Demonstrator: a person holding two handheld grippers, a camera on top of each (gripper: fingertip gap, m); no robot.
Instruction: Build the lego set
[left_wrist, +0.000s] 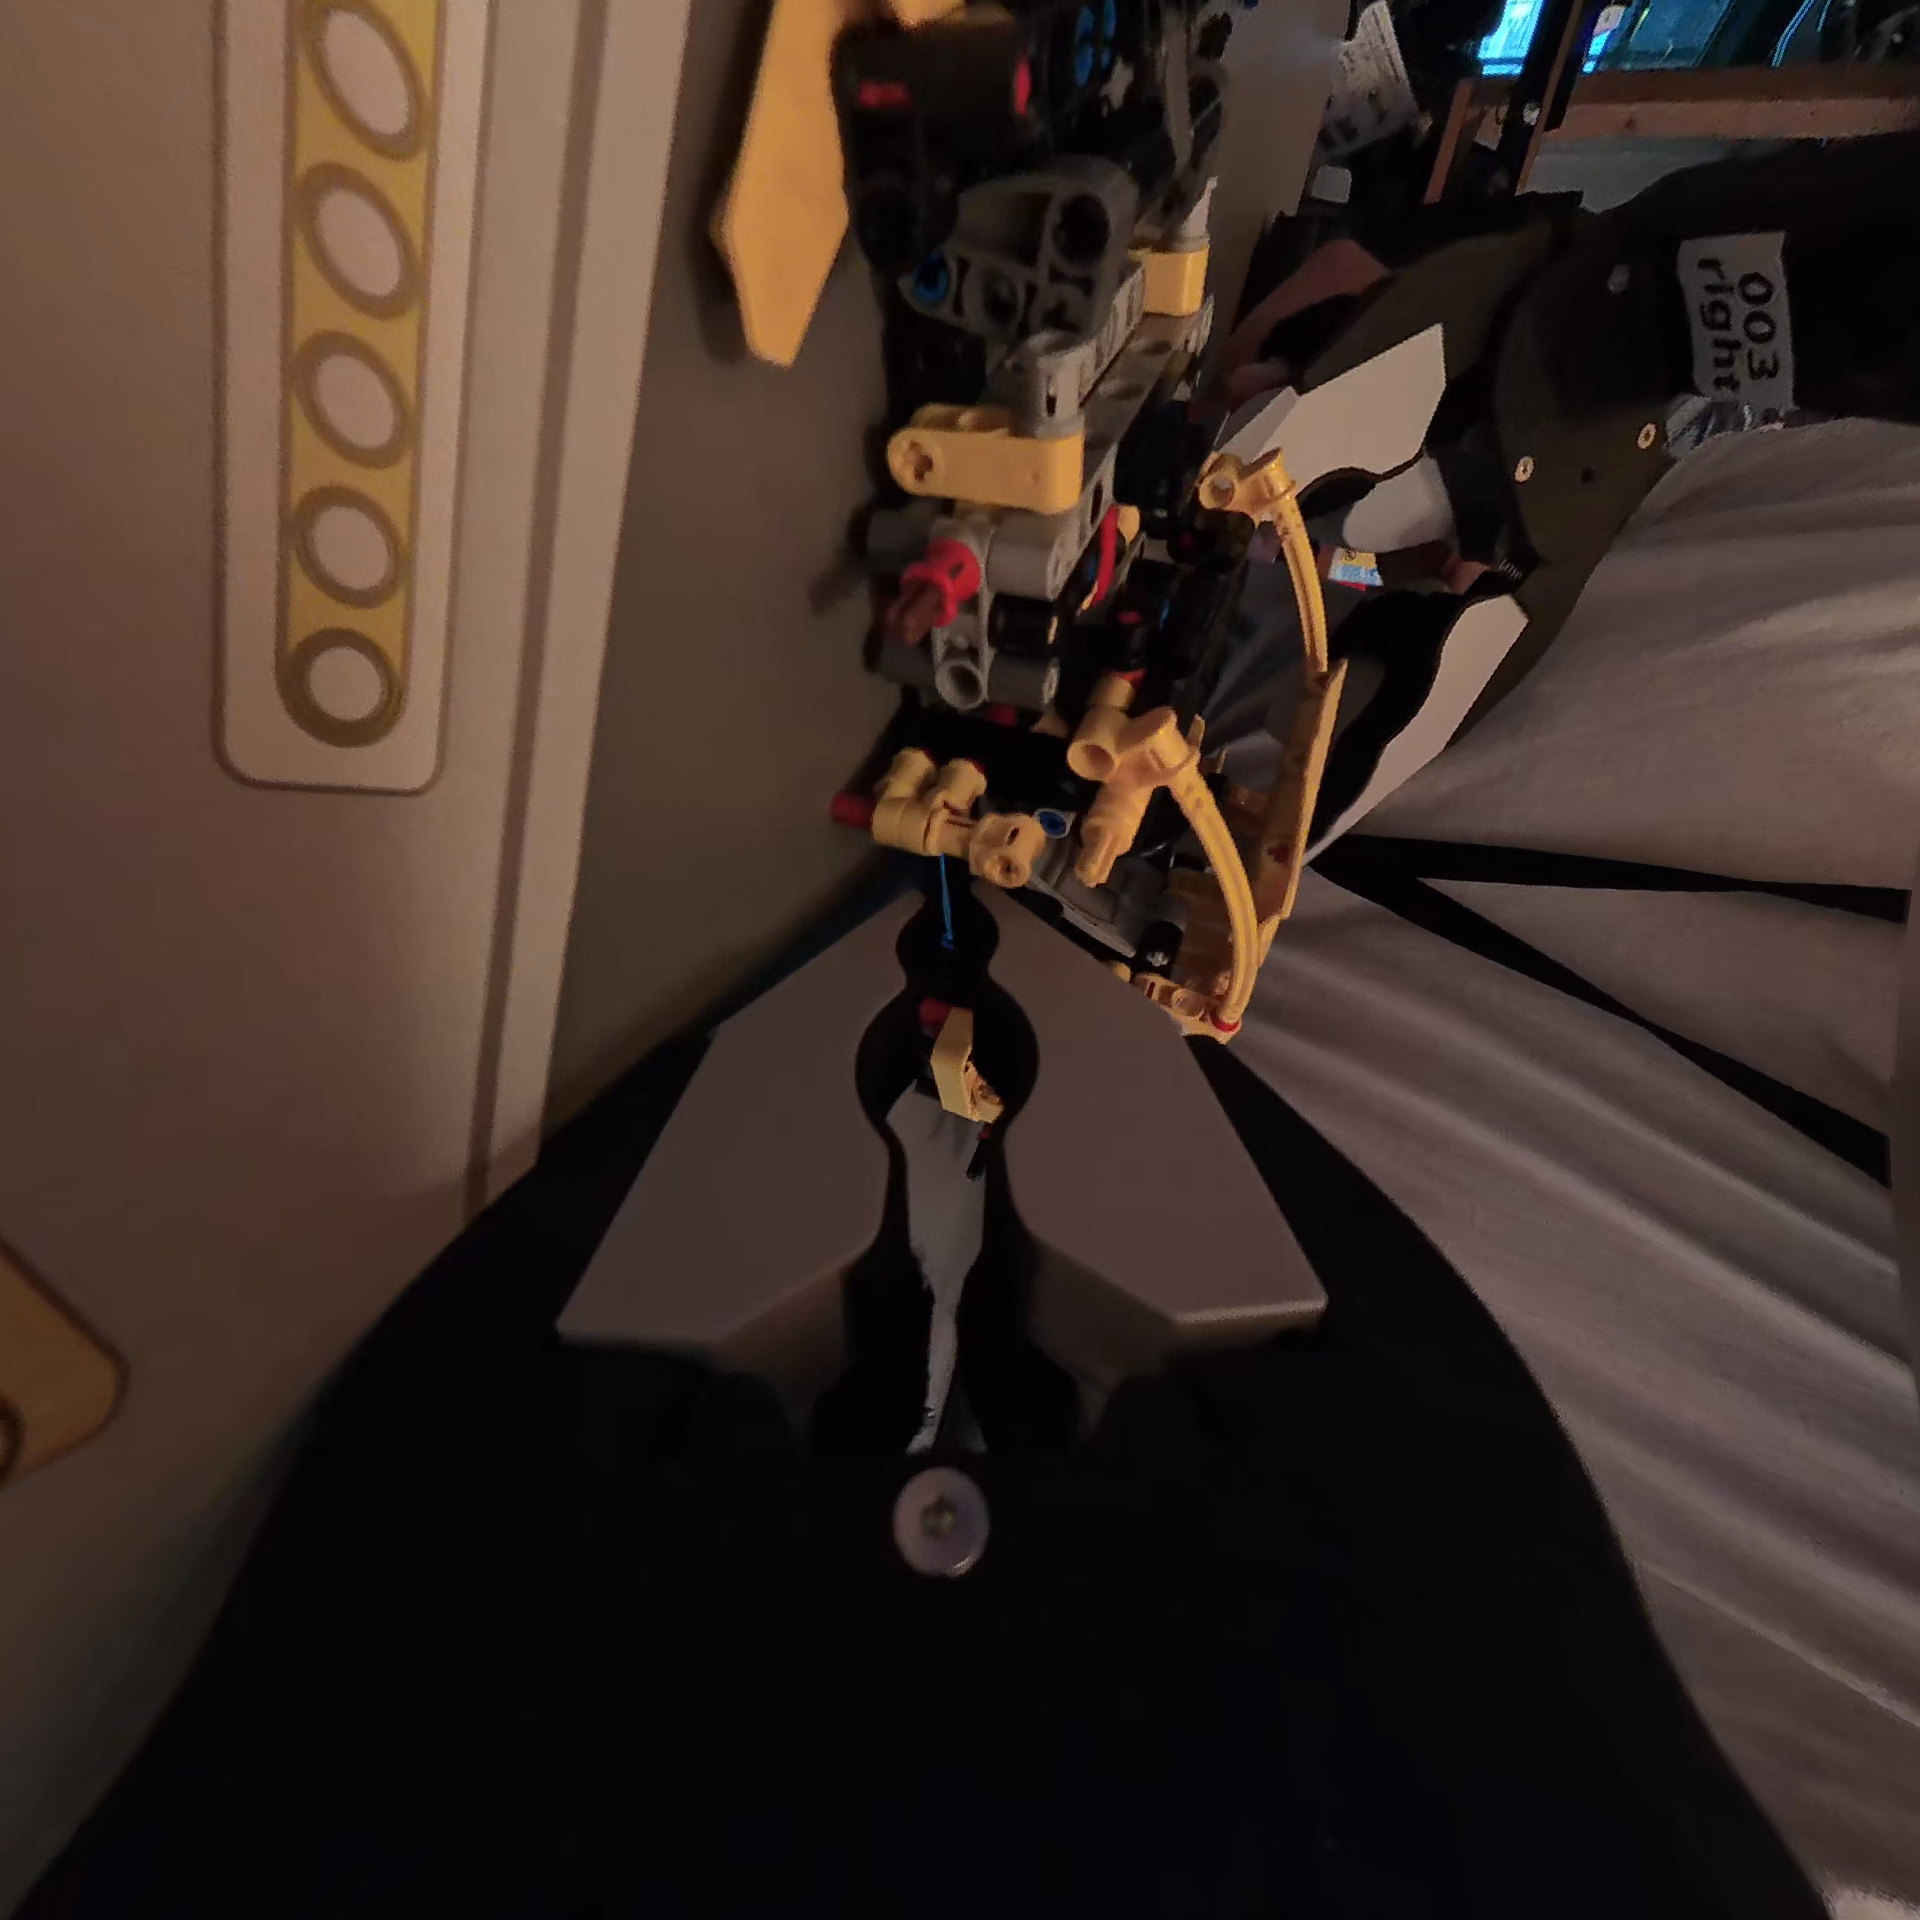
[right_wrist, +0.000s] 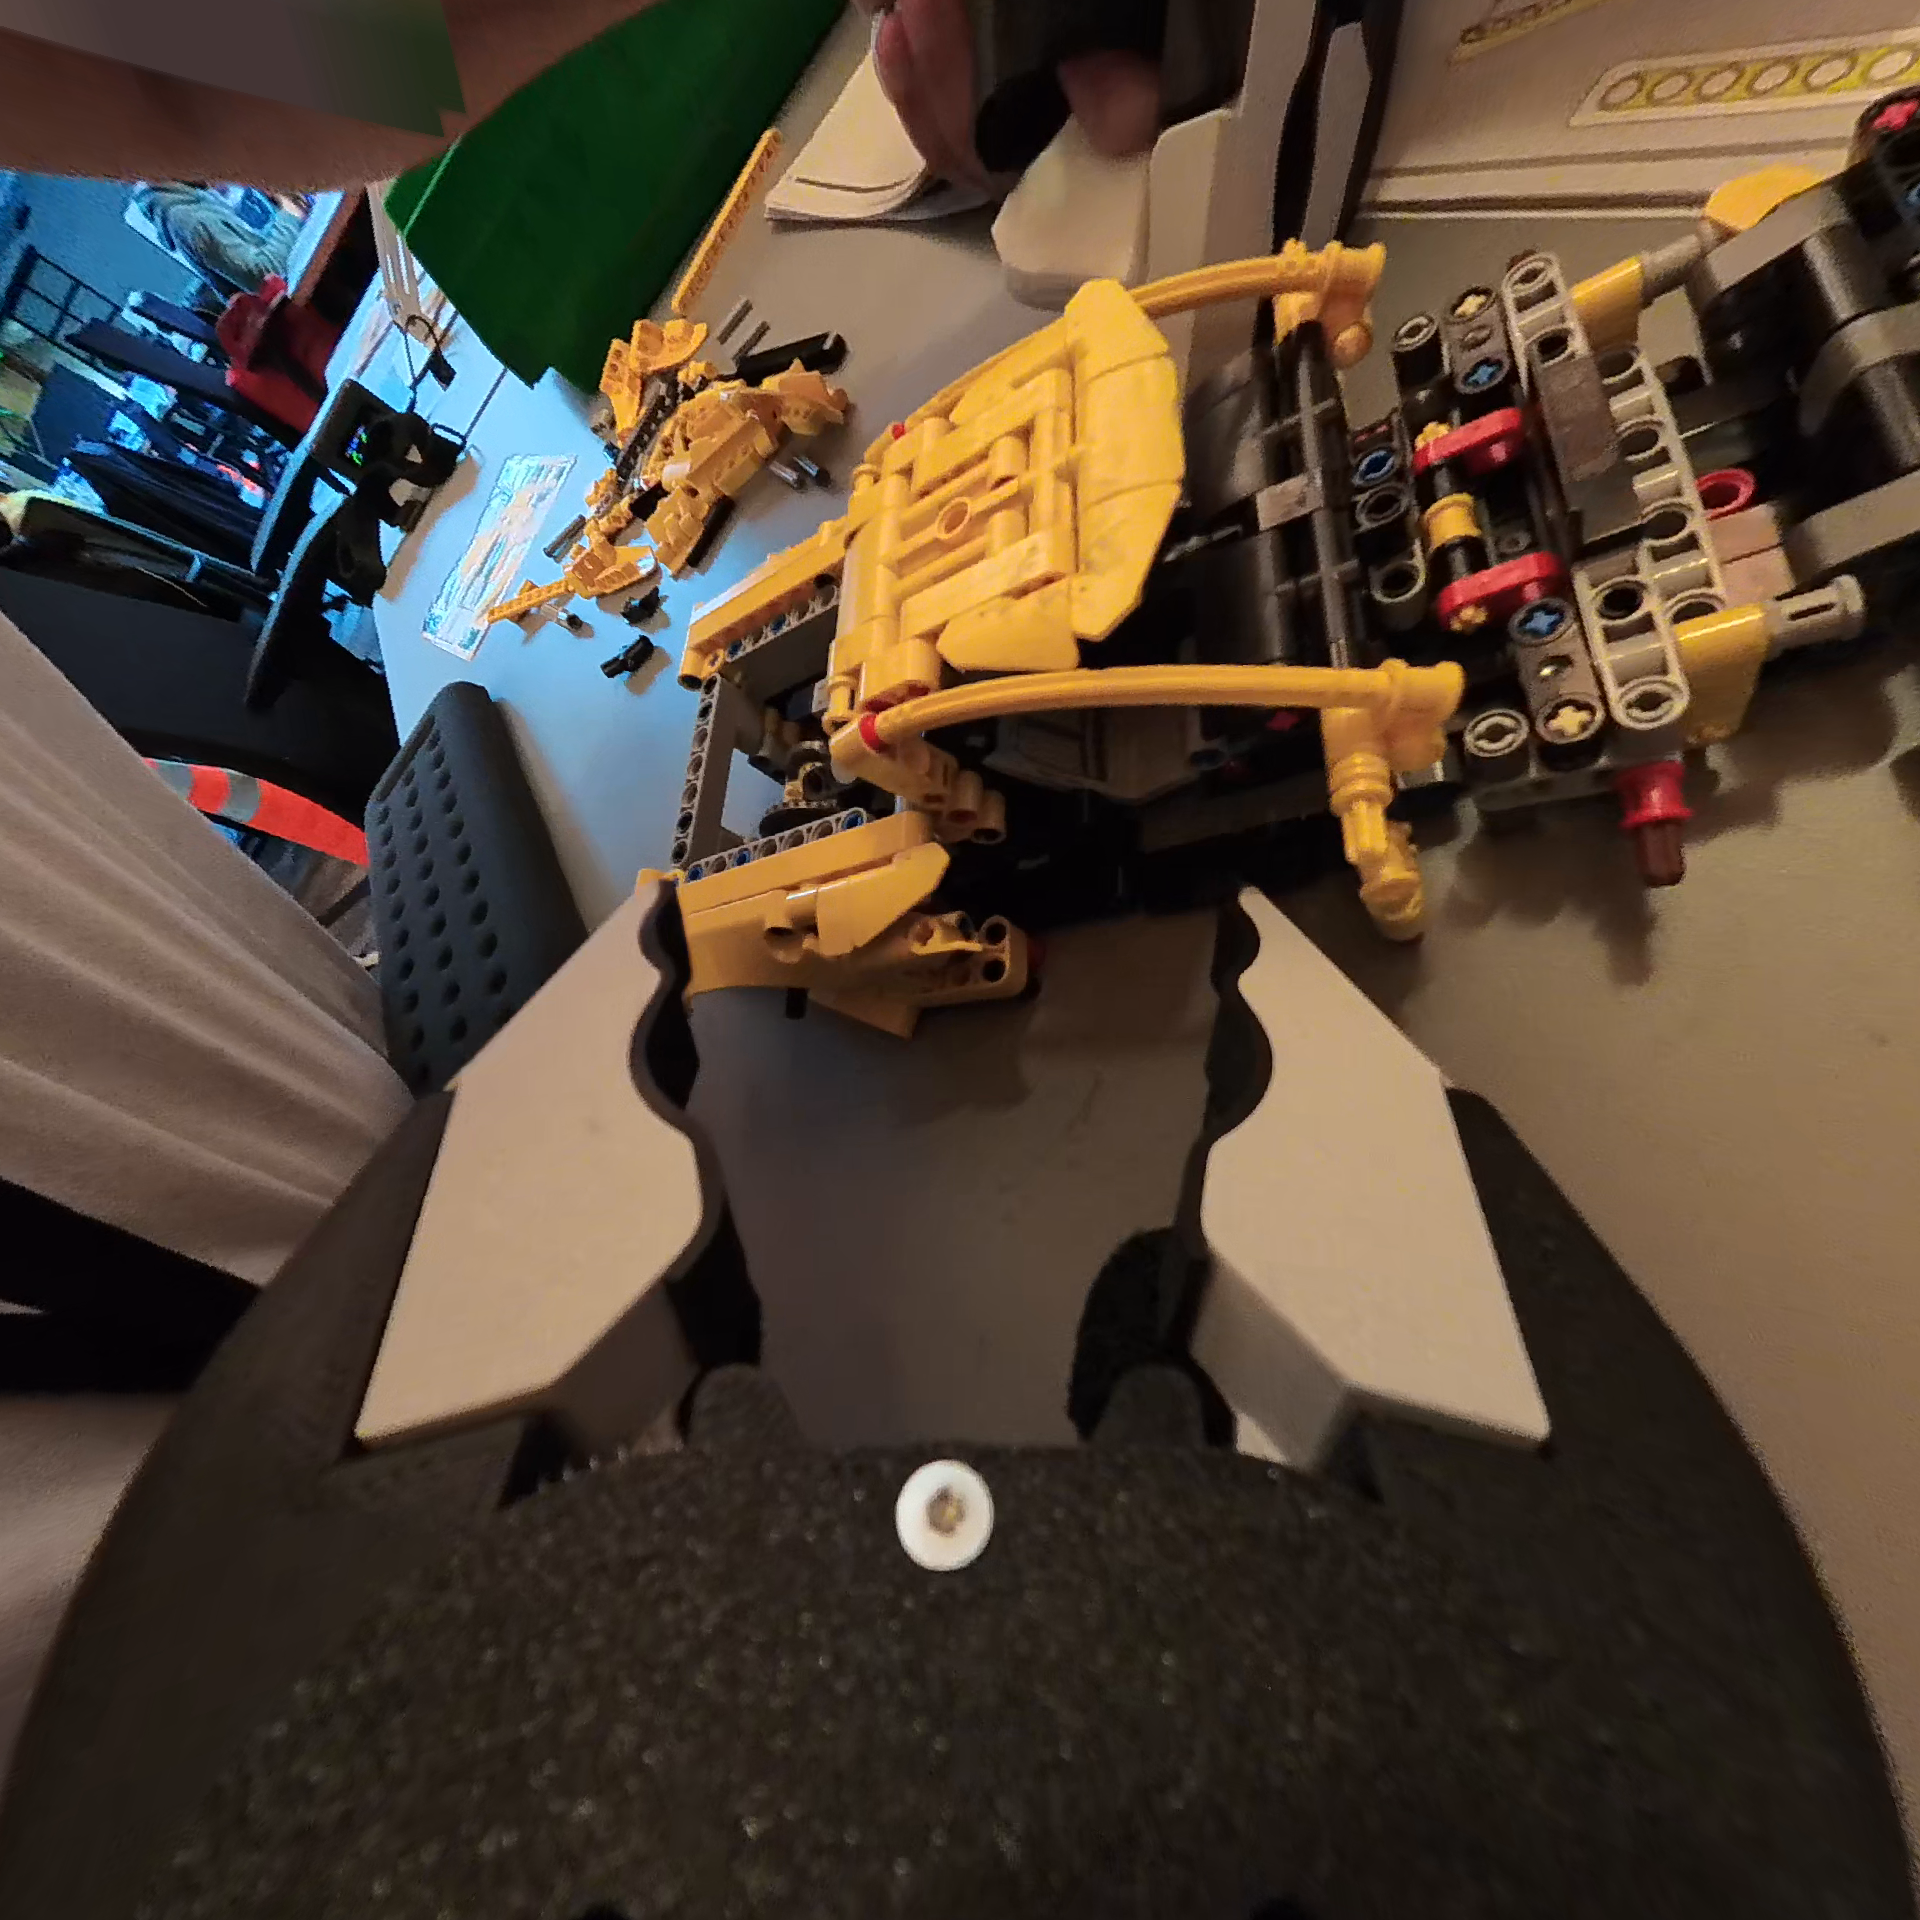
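Left gripper (left_wrist: 948, 997) pinches a yellow piece (left_wrist: 961, 1070), right gripper (right_wrist: 951, 997) gapes beside the half-built model (right_wrist: 1195, 582); loose parts (right_wrist: 686, 447) remain near the table (right_wrist: 1662, 1091) edge.

Loose parts (right_wrist: 686, 457) lie on the table (right_wrist: 1558, 1039) behind the model (right_wrist: 1143, 623).

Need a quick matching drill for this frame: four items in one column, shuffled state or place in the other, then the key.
1. left gripper
2. right gripper
3. pile of loose yellow and black lego pieces
4. yellow, grey and black lego vehicle model

A. open, nothing between its fingers
B. lying on the grey table, between the two grippers
C. shut on a small yellow lego piece
D. farther along the grey table, beside a green sheet

Pairs: 1-C, 2-A, 3-D, 4-B
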